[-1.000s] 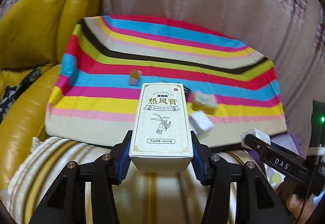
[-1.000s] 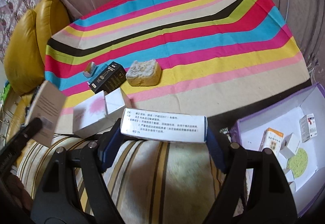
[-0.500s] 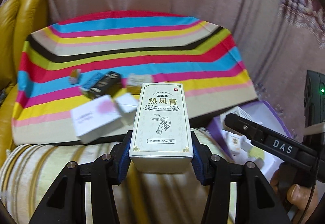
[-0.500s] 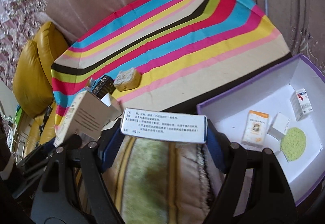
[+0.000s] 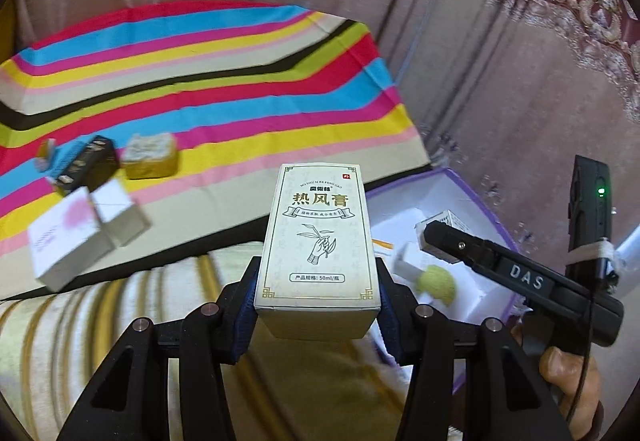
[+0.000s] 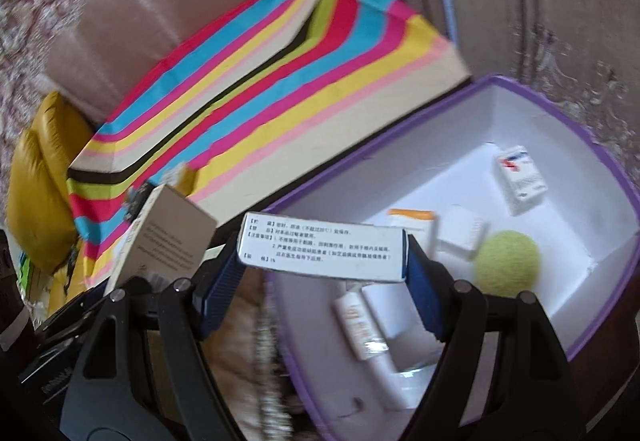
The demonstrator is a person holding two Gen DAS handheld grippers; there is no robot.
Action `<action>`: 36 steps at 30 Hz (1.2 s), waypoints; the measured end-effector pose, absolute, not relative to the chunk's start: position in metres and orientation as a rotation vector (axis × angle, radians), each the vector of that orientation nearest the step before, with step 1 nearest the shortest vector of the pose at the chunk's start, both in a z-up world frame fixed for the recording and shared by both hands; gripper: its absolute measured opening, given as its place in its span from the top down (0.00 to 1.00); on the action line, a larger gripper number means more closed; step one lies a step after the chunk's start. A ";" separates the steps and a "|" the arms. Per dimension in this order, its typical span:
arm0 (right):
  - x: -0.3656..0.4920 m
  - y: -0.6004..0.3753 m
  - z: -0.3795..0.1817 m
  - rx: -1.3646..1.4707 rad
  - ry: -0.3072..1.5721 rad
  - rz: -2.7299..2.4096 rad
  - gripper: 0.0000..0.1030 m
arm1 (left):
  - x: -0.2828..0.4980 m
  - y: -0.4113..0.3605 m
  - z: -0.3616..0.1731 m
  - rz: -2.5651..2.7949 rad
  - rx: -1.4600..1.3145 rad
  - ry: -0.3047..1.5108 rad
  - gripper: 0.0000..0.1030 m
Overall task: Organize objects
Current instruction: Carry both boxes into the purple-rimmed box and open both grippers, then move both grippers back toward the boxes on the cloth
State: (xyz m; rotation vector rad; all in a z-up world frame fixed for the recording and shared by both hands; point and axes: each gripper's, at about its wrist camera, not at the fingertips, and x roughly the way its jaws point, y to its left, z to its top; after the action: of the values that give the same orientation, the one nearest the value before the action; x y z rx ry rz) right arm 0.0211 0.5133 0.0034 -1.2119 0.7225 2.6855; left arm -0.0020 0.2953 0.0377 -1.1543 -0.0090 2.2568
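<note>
From the left wrist, the left claw [image 5: 318, 291] pinches a tall cream carton [image 5: 318, 241] upright between its blue pads, in front of everything else. Behind it to the left, on the rainbow-striped cloth [image 5: 224, 81], lie a white box with a pink smudge [image 5: 66, 241], a black box [image 5: 90, 167], a small yellowish block [image 5: 151, 157] and a tiny item at the far left, too blurred to name. To the right sits the purple-rimmed bin [image 5: 476, 201], partly hidden by the right claw's black finger marked DAS. A gold-striped cushion [image 5: 80, 321] lies below, and a pinkish fabric backrest rises behind the cloth. From the right wrist, the right claw [image 6: 324, 277] grips a flat white box printed with text [image 6: 322, 253] crosswise by its ends, over the near corner of the bin [image 6: 600, 161]. On its white floor lie a green disc [image 6: 507, 264], a white box with a red and blue mark [image 6: 520, 179], a small white box [image 6: 460, 233], an orange-topped packet [image 6: 412, 219] and a tube-like pack [image 6: 360, 325]. The cream carton [image 6: 164, 237] juts in at the left, with the cloth [image 6: 280, 81] and a mustard leather cushion [image 6: 36, 201] beyond.
</note>
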 end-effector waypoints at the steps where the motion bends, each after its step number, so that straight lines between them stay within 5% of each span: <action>1: 0.023 0.521 0.002 -1.205 0.725 2.667 0.24 | -0.002 0.300 0.037 2.244 -1.156 -0.009 0.49; 36: 0.049 0.583 0.015 -1.180 0.656 2.524 0.15 | -0.003 0.315 0.039 2.159 -1.125 -0.081 0.39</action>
State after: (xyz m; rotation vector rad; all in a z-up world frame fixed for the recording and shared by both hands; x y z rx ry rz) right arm 0.0492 0.5826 0.0145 -1.1796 0.6556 2.5238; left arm -0.0030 0.3155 0.0386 -1.1247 -0.0807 2.1591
